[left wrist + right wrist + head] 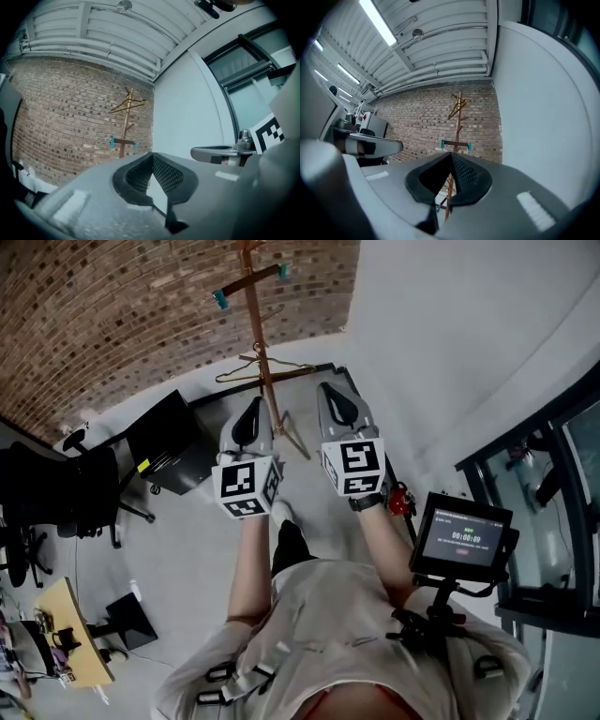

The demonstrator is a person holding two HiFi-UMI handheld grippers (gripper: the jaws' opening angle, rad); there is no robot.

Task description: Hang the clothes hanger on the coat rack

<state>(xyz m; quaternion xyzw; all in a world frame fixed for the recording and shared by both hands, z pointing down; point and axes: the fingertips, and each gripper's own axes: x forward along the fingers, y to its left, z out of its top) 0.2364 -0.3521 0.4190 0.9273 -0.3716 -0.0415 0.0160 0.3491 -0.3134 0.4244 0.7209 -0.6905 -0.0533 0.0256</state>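
Head view: coat rack [255, 315] stands straight ahead of the person, its pole running up the frame between the left gripper [251, 418] and the right gripper [337, 407]. A thin wire hanger [236, 372] sits against the pole below the teal-tipped crossbar [251, 283], just beyond the jaw tips, with its long axis running roughly left-right across the pole. It looks hooked onto the rack, but the hook contact is too small to confirm. Left gripper view and right gripper view: on both, jaws meet at the tips with nothing clamped; only wall and the distant rack show through the gap behind the pads. Both gripper views also show a gold hanger shape near the rack top, above the crossbar; can't tell whether it's the same hanger. Key relation: the hanger is forward of both grippers, offset to the left of the pole, so the left gripper reads as the nearer one. Any reach likely goes forward and up, with jaws opened first and set across the wire.
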